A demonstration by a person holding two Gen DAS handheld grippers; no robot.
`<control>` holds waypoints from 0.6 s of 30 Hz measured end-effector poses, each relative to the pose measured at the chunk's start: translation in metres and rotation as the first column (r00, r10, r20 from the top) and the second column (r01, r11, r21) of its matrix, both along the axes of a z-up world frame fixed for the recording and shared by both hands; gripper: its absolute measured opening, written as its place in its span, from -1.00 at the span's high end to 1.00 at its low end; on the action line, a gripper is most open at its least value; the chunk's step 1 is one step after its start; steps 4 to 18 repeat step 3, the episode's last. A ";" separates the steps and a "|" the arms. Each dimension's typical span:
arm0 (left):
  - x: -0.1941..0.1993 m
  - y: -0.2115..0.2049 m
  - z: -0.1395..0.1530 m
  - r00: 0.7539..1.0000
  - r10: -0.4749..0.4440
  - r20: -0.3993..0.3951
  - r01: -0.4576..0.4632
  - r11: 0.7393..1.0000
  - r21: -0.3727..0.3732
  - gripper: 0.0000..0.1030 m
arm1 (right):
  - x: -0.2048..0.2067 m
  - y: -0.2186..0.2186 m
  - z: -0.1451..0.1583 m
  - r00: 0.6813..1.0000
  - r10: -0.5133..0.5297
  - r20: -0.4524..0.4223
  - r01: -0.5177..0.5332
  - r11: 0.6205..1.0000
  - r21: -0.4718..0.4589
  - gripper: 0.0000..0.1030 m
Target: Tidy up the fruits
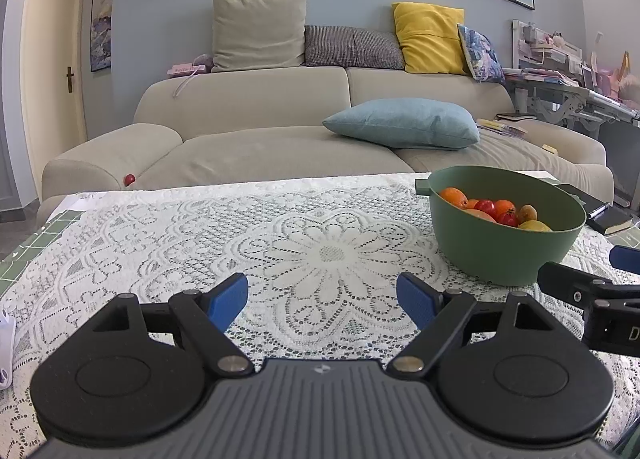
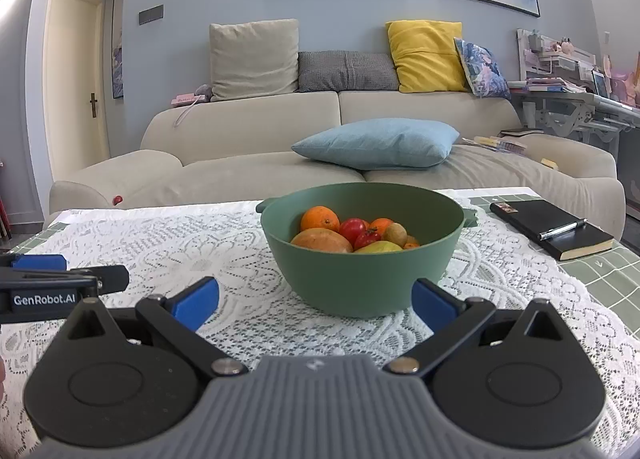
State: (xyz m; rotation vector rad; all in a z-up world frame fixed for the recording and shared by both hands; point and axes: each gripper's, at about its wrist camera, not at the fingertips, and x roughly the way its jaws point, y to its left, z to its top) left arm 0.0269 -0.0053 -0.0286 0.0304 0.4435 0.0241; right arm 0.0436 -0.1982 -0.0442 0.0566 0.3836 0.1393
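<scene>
On the lace cloth (image 2: 168, 243), the fruits (image 2: 352, 235) lie gathered in the green bowl (image 2: 360, 279), both the left gripper (image 1: 322, 299) and right gripper (image 2: 316, 301) spread wide and empty, fitting either sorting ahead or gathering done.

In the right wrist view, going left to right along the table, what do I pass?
Left gripper at the left edge → green bowl of fruit in the middle → black notebook with a pen lying on it, at the right.
</scene>
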 end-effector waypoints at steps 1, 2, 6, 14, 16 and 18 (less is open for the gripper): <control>0.000 0.000 0.000 1.000 0.001 0.003 -0.001 1.000 0.004 -0.91 | 0.000 0.000 0.000 1.000 0.000 -0.001 0.000 1.000 -0.001 -0.92; -0.001 -0.001 0.000 1.000 0.000 0.003 0.000 1.000 0.003 -0.91 | 0.000 0.000 0.000 1.000 0.001 -0.001 -0.001 1.000 -0.002 -0.92; -0.001 -0.001 0.001 1.000 -0.002 0.003 0.003 1.000 -0.001 -0.91 | 0.001 0.000 0.000 1.000 0.001 -0.002 -0.001 1.000 -0.002 -0.92; -0.001 -0.001 0.001 1.000 -0.002 0.003 0.003 1.000 -0.001 -0.91 | 0.001 0.000 0.000 1.000 0.001 -0.002 -0.001 1.000 -0.002 -0.92; -0.001 -0.001 0.001 1.000 -0.002 0.003 0.003 1.000 -0.001 -0.91 | 0.001 0.000 0.000 1.000 0.001 -0.002 -0.001 1.000 -0.002 -0.92; -0.001 -0.001 0.001 1.000 -0.002 0.003 0.003 1.000 -0.001 -0.91 | 0.001 0.000 0.000 1.000 0.001 -0.002 -0.001 1.000 -0.002 -0.92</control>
